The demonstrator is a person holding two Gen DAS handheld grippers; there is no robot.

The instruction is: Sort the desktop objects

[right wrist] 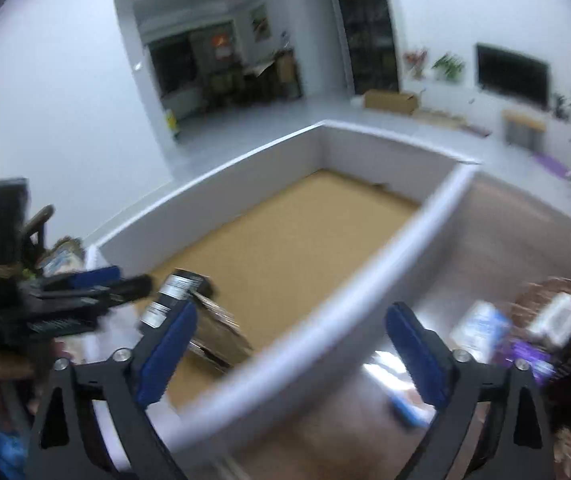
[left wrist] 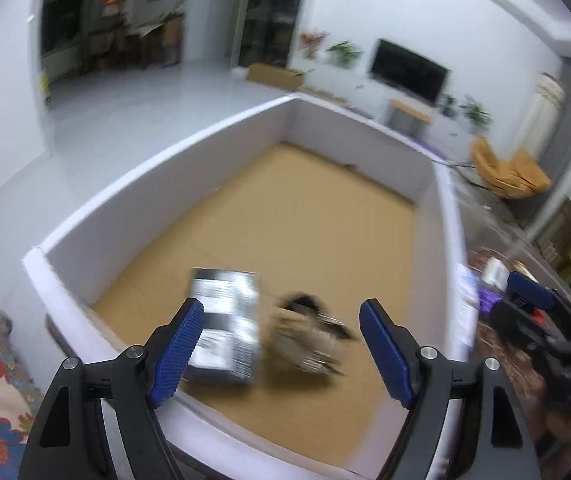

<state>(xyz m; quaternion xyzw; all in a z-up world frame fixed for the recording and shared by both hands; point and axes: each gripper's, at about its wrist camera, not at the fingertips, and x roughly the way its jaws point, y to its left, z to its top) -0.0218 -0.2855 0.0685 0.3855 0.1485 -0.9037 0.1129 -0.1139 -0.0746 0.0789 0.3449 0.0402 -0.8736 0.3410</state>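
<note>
Where sharpness allows, the following is noted.

Box: a white-walled box [left wrist: 245, 152] with a brown cardboard floor is seen from both wrists; the far part of the floor is bare.

Left gripper: the left gripper [left wrist: 281, 316] is held above the box's near end, pointed down into it. The jaws are spread wide, and nothing is gripped between the blue pads [left wrist: 177, 356].

Black-and-white pack: a flat printed pack [left wrist: 225, 320] is lying on the cardboard floor near the near wall, partly hidden behind the left pad. It is also seen in the right wrist view [right wrist: 173, 292].

Tan object: a blurred tan and black object [left wrist: 309, 332] is seen just beside the pack, between the left jaws in the view but not touched by either pad. What it is cannot be told; whether it rests on the floor cannot be told.

Right gripper: the right gripper [right wrist: 291, 316] is held over the box's right wall, the jaws spread very wide and empty. In the left wrist view it is seen at the right edge [left wrist: 533, 292].

Table: a brown table [right wrist: 505, 224] is seen to the right of the box.

Basket: a woven basket [right wrist: 525, 300] with a white item in it is standing on the table, well apart from the box.

Other items: a white and blue packet [right wrist: 481, 328] and a purple item [right wrist: 525, 354] are lying next to the basket, both blurred.
</note>
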